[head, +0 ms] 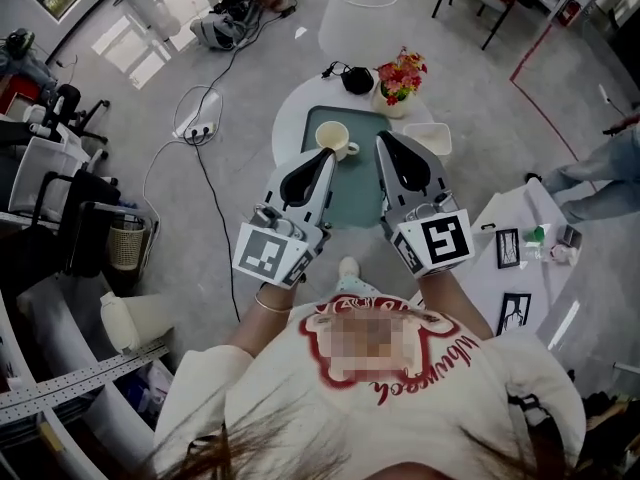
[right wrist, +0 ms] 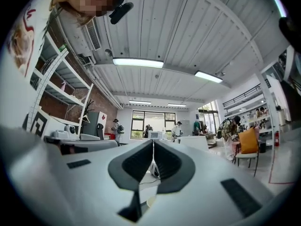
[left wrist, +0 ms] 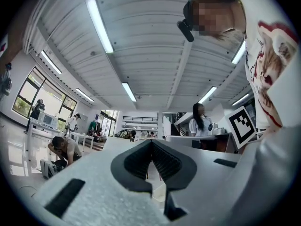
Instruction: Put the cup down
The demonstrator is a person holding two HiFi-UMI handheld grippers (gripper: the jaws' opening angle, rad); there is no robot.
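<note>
A cream cup [head: 333, 138] with a handle stands upright on the teal mat [head: 362, 183] of a small round white table [head: 290, 128]. My left gripper [head: 327, 154] is shut and holds nothing; its tip lies at the cup's near left edge, and whether it touches I cannot tell. My right gripper [head: 384, 138] is also shut and holds nothing, a little to the right of the cup over the mat. In the left gripper view the left gripper's [left wrist: 151, 142] jaws meet at their tips. The right gripper's [right wrist: 153, 142] jaws do the same in the right gripper view.
On the table's far side stand a vase of flowers [head: 400, 78], black headphones [head: 352, 76] and a white dish [head: 427, 138]. A white lampshade [head: 365, 13] is beyond. A low side table with picture frames [head: 512, 253] is at the right. Cables and a power strip [head: 198, 123] lie on the floor at the left.
</note>
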